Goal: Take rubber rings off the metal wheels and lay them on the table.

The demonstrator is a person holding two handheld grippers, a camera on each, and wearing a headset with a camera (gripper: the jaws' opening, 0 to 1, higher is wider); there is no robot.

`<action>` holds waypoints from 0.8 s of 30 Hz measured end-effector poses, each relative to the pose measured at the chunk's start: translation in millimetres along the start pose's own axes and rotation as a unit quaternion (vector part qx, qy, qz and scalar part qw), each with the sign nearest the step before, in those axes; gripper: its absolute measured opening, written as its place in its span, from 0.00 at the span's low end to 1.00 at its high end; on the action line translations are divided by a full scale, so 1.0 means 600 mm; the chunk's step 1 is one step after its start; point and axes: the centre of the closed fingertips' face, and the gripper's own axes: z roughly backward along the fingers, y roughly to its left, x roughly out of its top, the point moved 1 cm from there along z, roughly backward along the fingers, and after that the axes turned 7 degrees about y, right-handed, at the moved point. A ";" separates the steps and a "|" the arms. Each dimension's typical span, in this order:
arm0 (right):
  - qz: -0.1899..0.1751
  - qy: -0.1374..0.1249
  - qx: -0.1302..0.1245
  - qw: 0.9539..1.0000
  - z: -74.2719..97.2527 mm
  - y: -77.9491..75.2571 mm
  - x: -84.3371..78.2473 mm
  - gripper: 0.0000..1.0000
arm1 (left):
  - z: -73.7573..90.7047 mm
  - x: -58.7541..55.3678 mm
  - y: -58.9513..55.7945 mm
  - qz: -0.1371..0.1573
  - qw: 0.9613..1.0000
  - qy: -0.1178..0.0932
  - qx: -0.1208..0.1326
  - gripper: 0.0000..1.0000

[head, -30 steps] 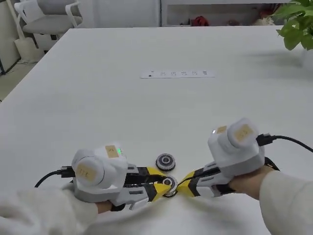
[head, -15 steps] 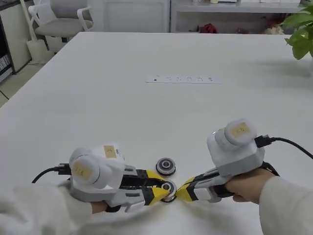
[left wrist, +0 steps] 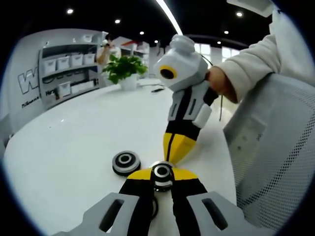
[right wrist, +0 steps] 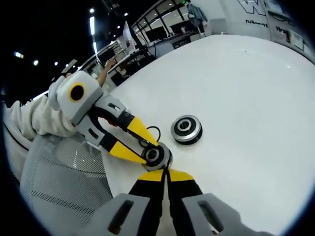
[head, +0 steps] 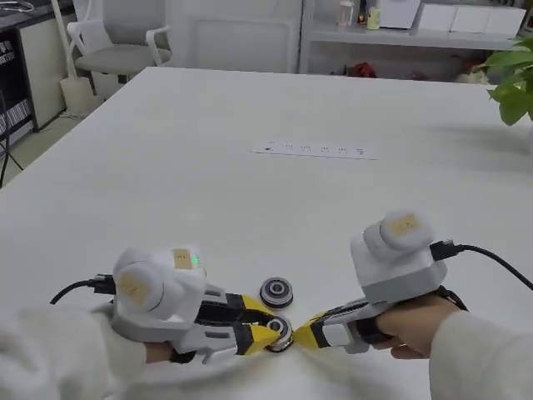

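A small metal wheel (head: 279, 328) with a dark rubber ring sits between the yellow jaw tips of my left gripper (head: 273, 332), just above the table's near edge. In the left gripper view the wheel (left wrist: 162, 172) fills the gap and my left gripper (left wrist: 161, 177) is shut on it. My right gripper (head: 301, 327) comes from the right, its tips shut together and touching the wheel's rim (right wrist: 155, 156). Whether my right gripper (right wrist: 166, 175) pinches the ring is unclear. A second wheel (head: 276, 292) with its ring lies flat on the table just beyond. A thin black loop (right wrist: 150, 132) lies under the left jaws.
The white table (head: 250, 200) stretches away, with a flush socket strip (head: 312, 151) at its middle. A plant (head: 515, 87) stands at the far right and an office chair (head: 117, 50) at the far left. A cable (head: 491, 258) trails from the right gripper.
The head camera has tilted up, showing more of the room. Both grippers stay together at the same wheel near the table's edge; the second wheel has not moved.
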 end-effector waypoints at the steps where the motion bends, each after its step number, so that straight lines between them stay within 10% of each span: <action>1: -0.001 0.000 0.000 1.000 0.000 0.000 0.000 0.00 | 0.000 0.000 0.000 0.000 1.000 0.000 0.000 0.13; 24: -0.029 -0.019 -0.002 0.999 0.010 -0.002 0.004 0.00 | 0.000 -0.001 -0.004 -0.020 1.000 -0.006 0.004 0.14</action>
